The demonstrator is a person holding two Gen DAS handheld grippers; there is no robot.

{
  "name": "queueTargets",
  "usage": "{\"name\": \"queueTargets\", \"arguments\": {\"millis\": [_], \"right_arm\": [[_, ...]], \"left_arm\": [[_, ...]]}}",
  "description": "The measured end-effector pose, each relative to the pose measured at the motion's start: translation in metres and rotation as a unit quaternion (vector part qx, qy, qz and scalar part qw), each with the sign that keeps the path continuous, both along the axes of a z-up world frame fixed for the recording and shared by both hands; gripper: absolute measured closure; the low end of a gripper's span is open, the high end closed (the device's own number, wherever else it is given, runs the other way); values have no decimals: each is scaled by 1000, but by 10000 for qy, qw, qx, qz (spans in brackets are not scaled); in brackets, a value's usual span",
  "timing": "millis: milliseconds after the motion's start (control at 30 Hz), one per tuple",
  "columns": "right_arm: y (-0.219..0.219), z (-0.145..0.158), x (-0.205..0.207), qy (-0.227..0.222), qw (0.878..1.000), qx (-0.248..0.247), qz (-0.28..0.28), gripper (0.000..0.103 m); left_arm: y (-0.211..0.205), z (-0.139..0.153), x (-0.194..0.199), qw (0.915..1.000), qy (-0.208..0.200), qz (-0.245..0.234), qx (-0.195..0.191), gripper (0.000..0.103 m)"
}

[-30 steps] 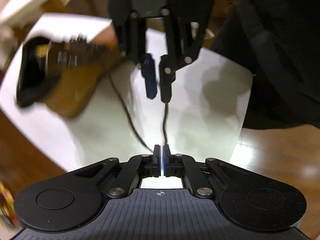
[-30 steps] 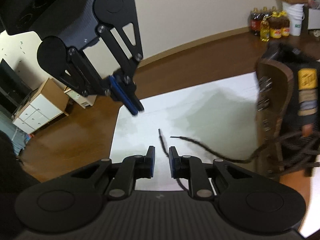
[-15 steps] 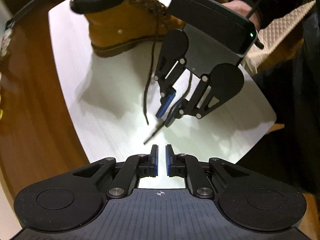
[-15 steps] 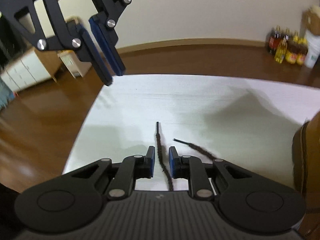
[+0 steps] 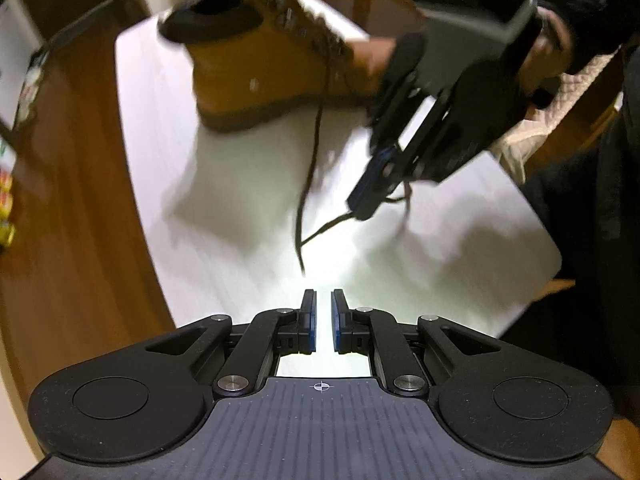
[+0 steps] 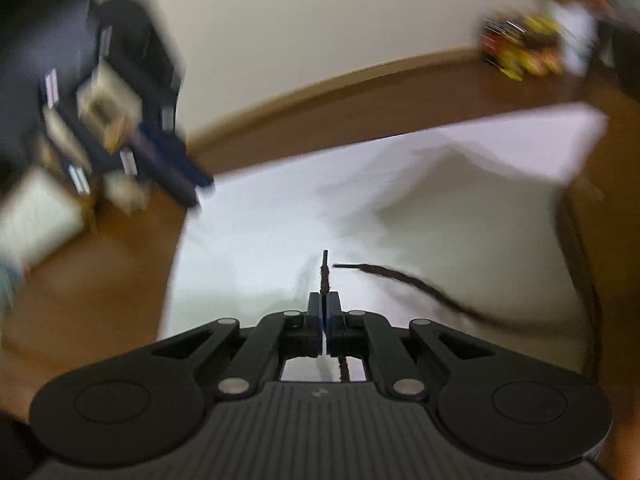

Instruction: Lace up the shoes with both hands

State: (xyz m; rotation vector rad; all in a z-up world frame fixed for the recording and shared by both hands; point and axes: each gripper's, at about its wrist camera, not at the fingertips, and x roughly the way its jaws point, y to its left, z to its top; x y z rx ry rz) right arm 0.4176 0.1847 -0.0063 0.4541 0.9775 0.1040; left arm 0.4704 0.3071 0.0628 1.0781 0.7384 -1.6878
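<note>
A white rectangular table (image 5: 240, 216) stands on a brown wooden floor. A tan leather boot (image 5: 276, 64) sits at its far end, dark laces trailing toward the near edge. The right gripper (image 6: 322, 300) has just closed, pinching one dark brown lace end (image 6: 325, 268). The left gripper (image 5: 323, 304) hovers slightly spread, holding nothing.

Right gripper (image 6: 324, 298) jaws have just snapped closed, pinched tight; left gripper (image 5: 323, 300) angled down, jaws slightly parted
</note>
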Motion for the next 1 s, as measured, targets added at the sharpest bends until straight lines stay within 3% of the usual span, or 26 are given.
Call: {"name": "queueTargets", "arguments": {"millis": [67,167,333,400,533,600,667,700,733,800,867,933,1000], "right_arm": [[-25,20,-23,-154,9946,587,-841,101],[-48,48,-56,-497,9792,997,-1694,101],[-83,89,-120,-1209,9252,1526,-3257,101],[-92,91,-133,-1312,9092,1611,-3608,101],[-110,83,-146,-1466,8835,1813,-4063,101],[-112,73,-146,-1519,8757,1947,-4150,101],[-115,64,-146,-1545,8667,2157,-4224,101],[-115,56,-146,-1543,8571,2361,-4310,101],[-113,52,-146,-1539,8515,2436,-4382,101],[-110,49,-146,-1564,8433,2465,-4513,101],[-107,50,-148,-1636,8365,2408,-4642,101],[-104,51,-150,-1705,8280,2349,-4797,101],[-98,50,-150,-1747,8178,2290,-4982,101]], "left_arm": [[-19,12,1,9996,71,-161,-225,94],[-47,33,3,9979,263,-325,-493,94],[-100,77,8,9937,721,-256,-823,94],[-123,92,12,9916,975,-54,-853,89],[-174,106,20,9889,1304,449,-561,83],[-187,107,13,9927,983,364,-598,82],[-197,107,-2,9961,221,-162,-841,83],[-201,104,-12,9934,-225,-631,-934,83],[-206,99,-24,9849,-692,-1237,-994,83],[-212,89,-38,9648,-1110,-2183,-955,80],[-215,79,-47,9391,-1486,-2952,-938,80],[-218,68,-52,9083,-1857,-3629,-938,79],[-221,61,-52,8848,-2025,-4084,-965,73]]}}
